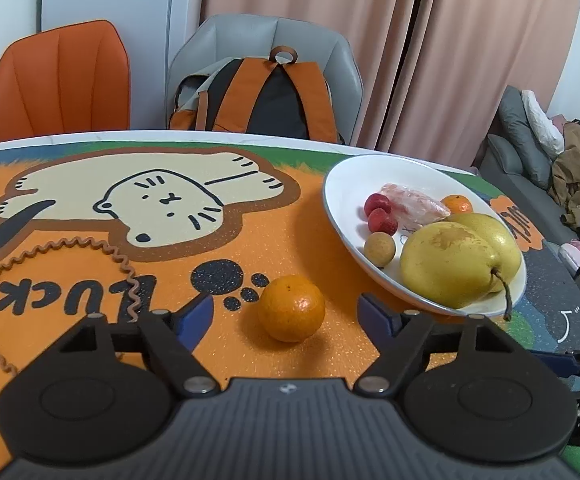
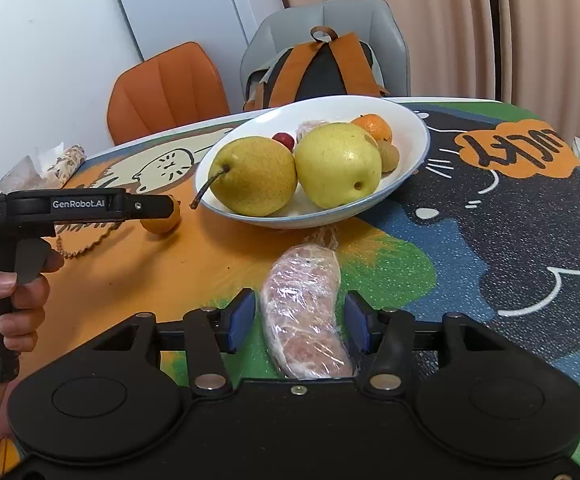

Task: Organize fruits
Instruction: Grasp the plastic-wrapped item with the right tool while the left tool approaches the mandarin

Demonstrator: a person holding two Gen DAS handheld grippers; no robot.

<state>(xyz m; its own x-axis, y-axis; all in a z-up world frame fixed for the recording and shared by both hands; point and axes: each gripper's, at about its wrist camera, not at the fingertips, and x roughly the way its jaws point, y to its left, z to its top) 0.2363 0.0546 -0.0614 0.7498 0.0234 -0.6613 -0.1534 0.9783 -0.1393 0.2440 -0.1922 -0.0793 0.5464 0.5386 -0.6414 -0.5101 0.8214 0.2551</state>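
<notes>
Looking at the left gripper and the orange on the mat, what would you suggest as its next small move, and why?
Probably close the left gripper on the orange. The fruit sits on the mat between its open blue pads, touching neither, while the plate already holds the other fruit.

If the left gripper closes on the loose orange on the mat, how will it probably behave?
The orange is round and lies free on the flat mat, so a one-sided touch would likely roll it. Its skin looks firm and dimpled, probably giving the blue pads fair hold. It seems unlikely to crush.
</notes>
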